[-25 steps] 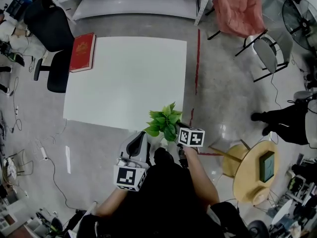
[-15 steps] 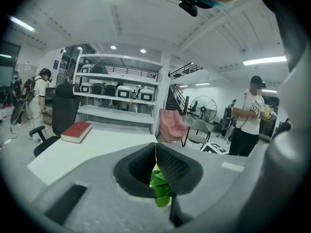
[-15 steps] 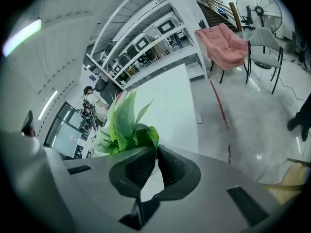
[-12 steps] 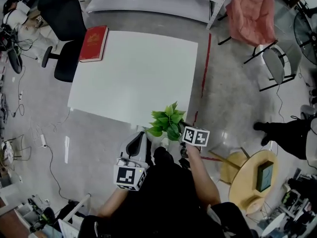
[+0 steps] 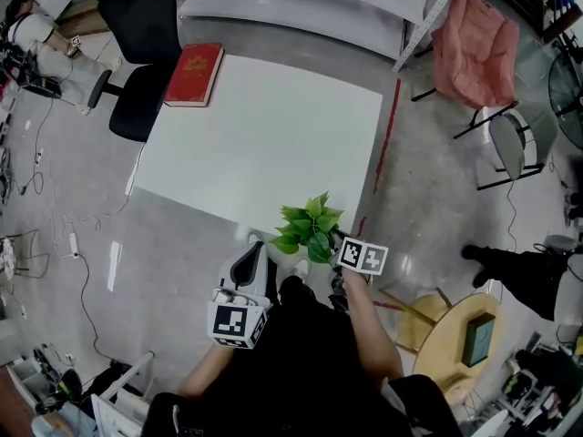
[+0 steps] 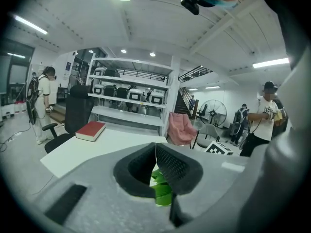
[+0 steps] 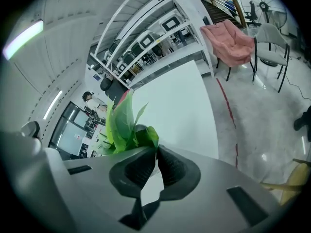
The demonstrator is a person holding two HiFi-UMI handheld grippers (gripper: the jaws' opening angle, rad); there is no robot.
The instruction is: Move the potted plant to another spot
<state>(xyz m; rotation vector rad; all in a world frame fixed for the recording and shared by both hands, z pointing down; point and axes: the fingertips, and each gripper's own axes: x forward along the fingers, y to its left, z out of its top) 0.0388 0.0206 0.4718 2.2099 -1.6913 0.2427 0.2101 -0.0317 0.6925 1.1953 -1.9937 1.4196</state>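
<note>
Since the potted plant (image 5: 310, 228) hangs off the table (image 5: 255, 144), just past its near right corner and above bare floor, the step in hand looks like the carry to a new spot. The right gripper (image 7: 156, 152) has its pads pressed together to a thin line, leaves rising right behind the tips and something white low in the gap, so it probably pinches the pot rim; that is a judgement, as the contact itself is hidden. The left gripper (image 6: 155, 147) is also closed at the tips, with green leaves showing through the gap under them; whether it bites the rim or just sits beside the pot cannot be told. In the head view the plant sits between the two grippers, close to the person's body, with a bit of white pot (image 5: 298, 267) below the leaves. To do it well: hold the pot upright, don't loosen the pinch mid-air, and move both grippers together so the rim is not twisted. A thin rim grip likely lets the pot swing, so slow travel is better. The open white tabletop is the obvious landing area, well apart from the red book (image 5: 194, 74) at the far left corner. Set the base flat and fully inside the edge, then open the jaws.
</note>
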